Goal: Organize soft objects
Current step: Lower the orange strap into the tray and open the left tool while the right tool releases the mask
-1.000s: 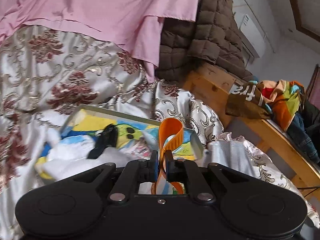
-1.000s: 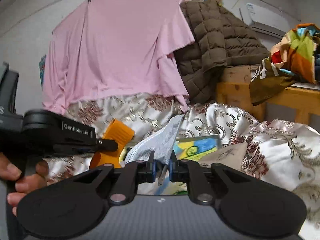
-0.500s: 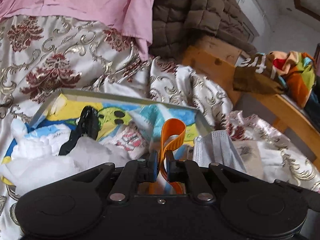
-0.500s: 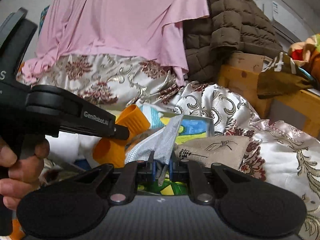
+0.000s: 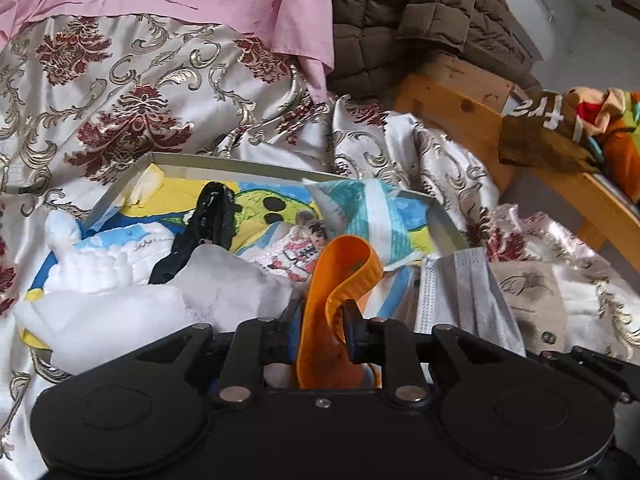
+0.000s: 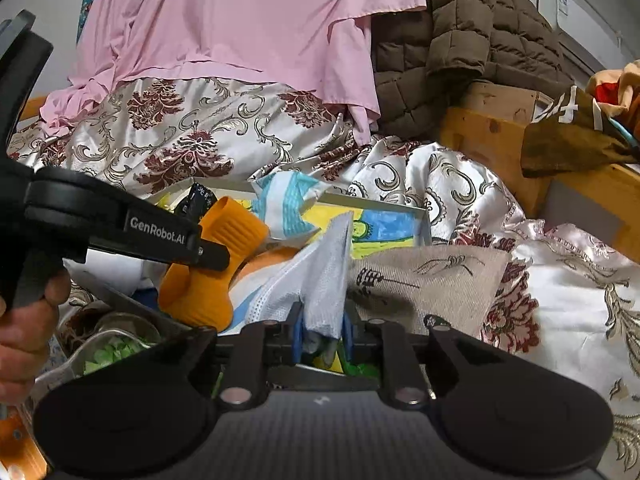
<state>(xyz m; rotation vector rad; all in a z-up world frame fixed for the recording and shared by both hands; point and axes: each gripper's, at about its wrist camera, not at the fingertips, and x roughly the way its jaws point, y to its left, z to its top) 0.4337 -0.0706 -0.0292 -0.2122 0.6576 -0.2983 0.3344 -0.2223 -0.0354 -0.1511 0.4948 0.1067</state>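
Step in hand: release; both soft items are low over the shallow tray (image 5: 442,222) on the bed (image 5: 120,92), judged as the drop-off
Left gripper (image 5: 322,320): fingers opening; orange sock (image 5: 340,268) stands folded between them, left pad apparently touching it, right pad only brushing the fold; grip judged loosening
Right gripper (image 6: 322,330): fingers opening, gap narrow; grey face mask (image 6: 320,280) rises from between the blue pads, which look to be on it
Sock position: over the near part of the tray, just beside the white cloths (image 5: 120,280); in the right wrist view it hangs under the left gripper's black finger (image 6: 208,254)
Mask position: near right end of the tray, its upper corner against the painted tray floor (image 6: 384,228)
Already in tray: black sock (image 5: 208,220); blue-striped mask (image 5: 360,208); a printed cloth (image 5: 296,252)
Next move calls for: fingers spread fully so fabric falls free; then lift clear without snagging cloth
Edges: far tray wall (image 5: 224,162) and right wall are low rims; a beige pouch (image 6: 432,280) lies just outside the right wall, near the mask
Open room: little bare tray floor at the near side; more toward the far middle; satin bedding to the right is free
Risk: sock may cling to one pad; the two grippers are close together
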